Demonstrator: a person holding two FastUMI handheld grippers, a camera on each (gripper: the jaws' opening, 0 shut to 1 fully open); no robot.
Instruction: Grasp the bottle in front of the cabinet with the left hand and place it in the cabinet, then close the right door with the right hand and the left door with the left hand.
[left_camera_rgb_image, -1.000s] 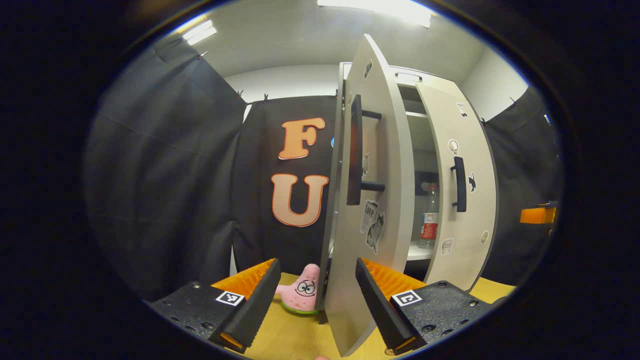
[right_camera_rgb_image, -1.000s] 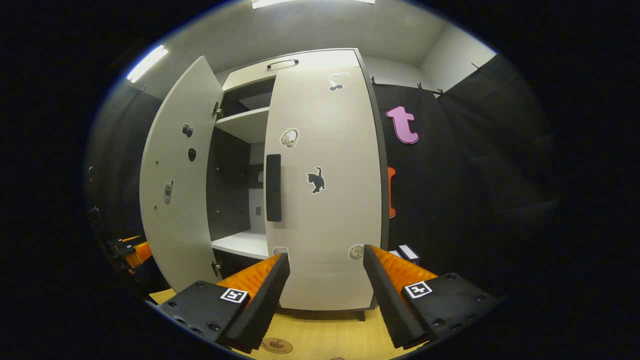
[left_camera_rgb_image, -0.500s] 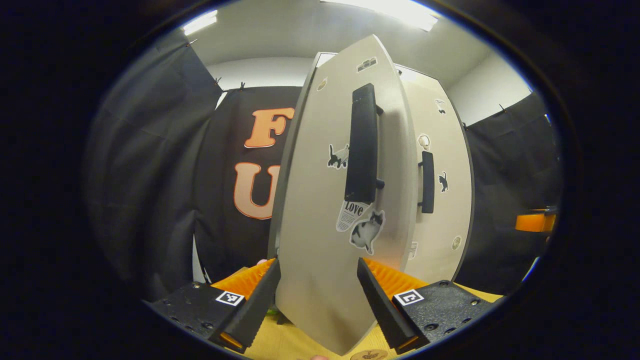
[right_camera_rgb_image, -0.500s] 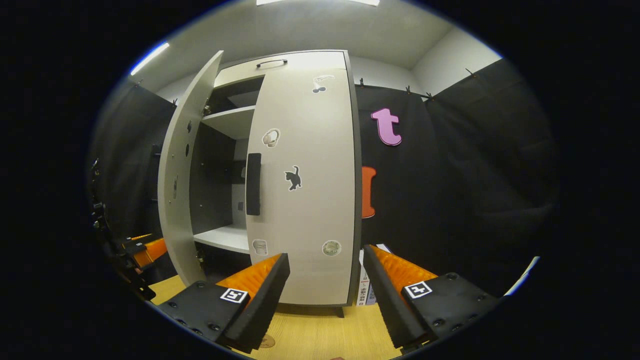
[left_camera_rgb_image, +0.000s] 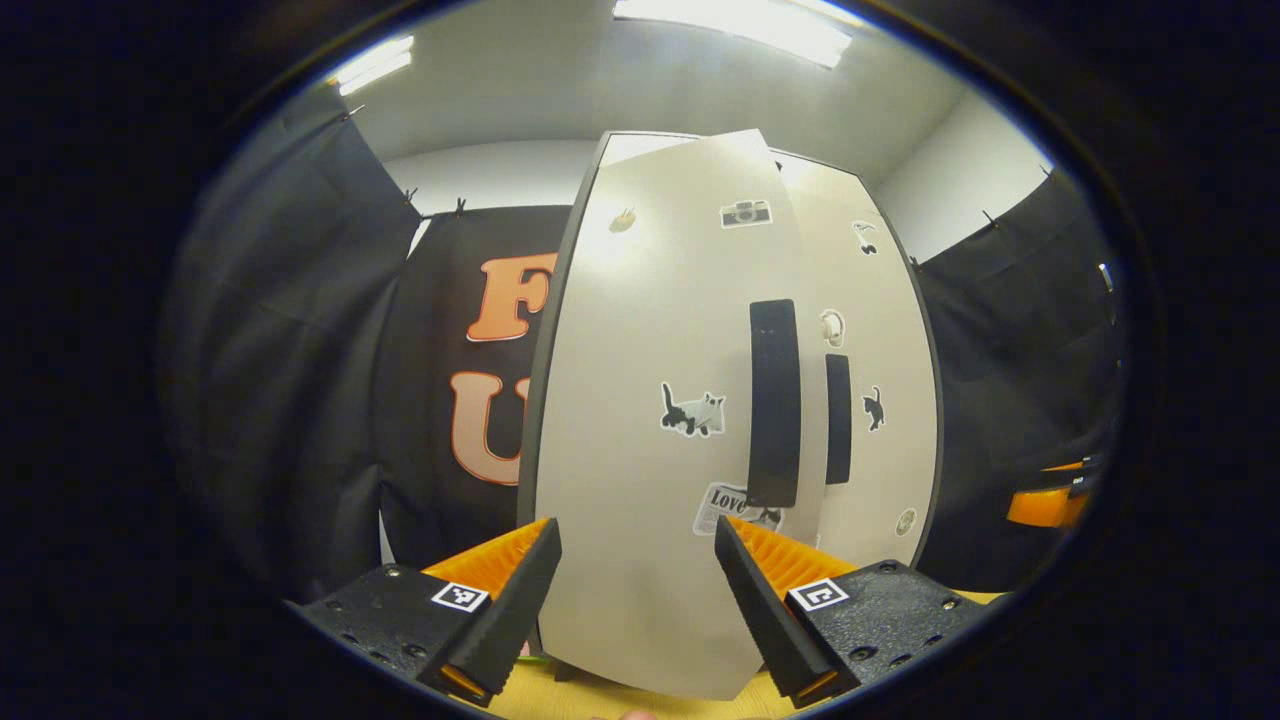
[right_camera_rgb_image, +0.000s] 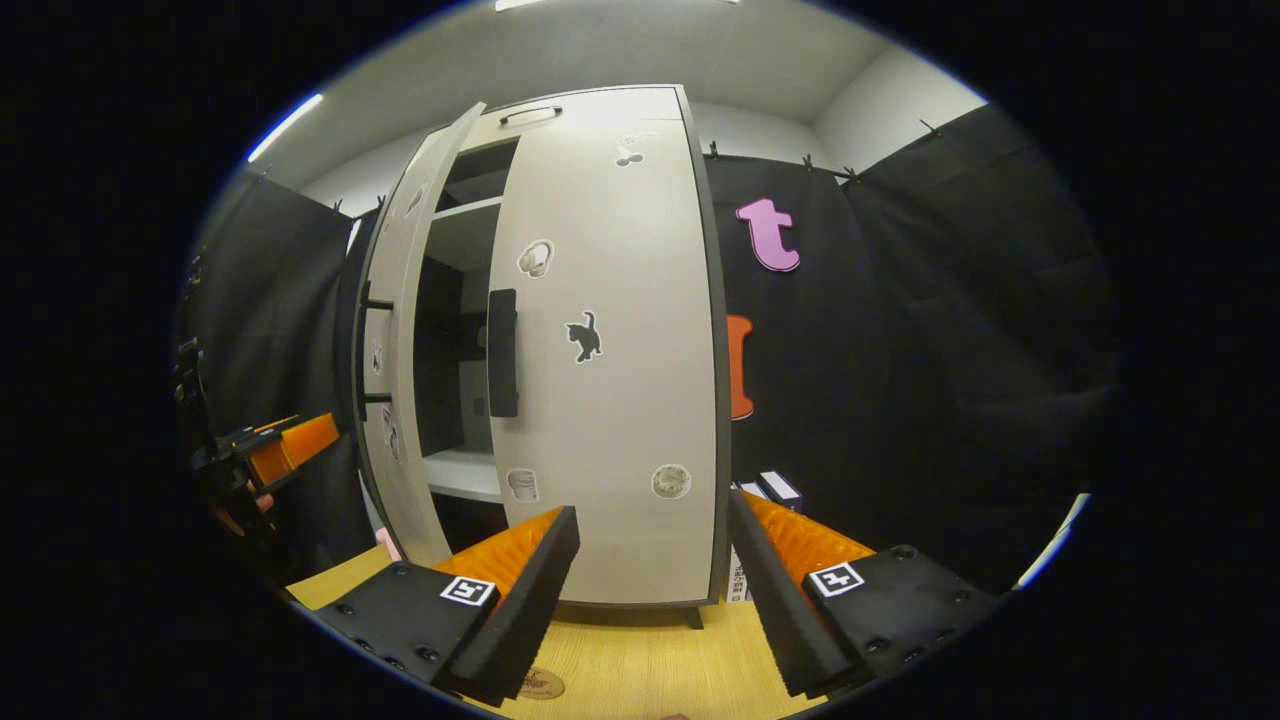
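The pale cabinet's right door (right_camera_rgb_image: 610, 350) lies shut against the frame, its black handle (right_camera_rgb_image: 502, 352) at its left edge. The left door (left_camera_rgb_image: 650, 420) stands a little ajar and faces my left gripper (left_camera_rgb_image: 635, 610), which is open with nothing between its fingers. The door's lower part fills the gap between them; contact cannot be told. In the right gripper view the left door (right_camera_rgb_image: 392, 340) leaves a narrow gap showing the shelves (right_camera_rgb_image: 462, 472). The bottle is hidden behind the doors. My right gripper (right_camera_rgb_image: 650, 600) is open and empty, a short way in front of the right door.
The cabinet stands on a wooden table (right_camera_rgb_image: 650, 665). Small boxes (right_camera_rgb_image: 778, 490) sit at its right side, and a bit of a pink plush toy (right_camera_rgb_image: 385, 542) at its left foot. A round badge (right_camera_rgb_image: 545, 685) lies on the table near my right gripper.
The left door has swung from wide open, edge-on, to nearly shut, hiding the bottle. My left gripper followed it round. The right door stayed shut and the right gripper shifted only slightly.
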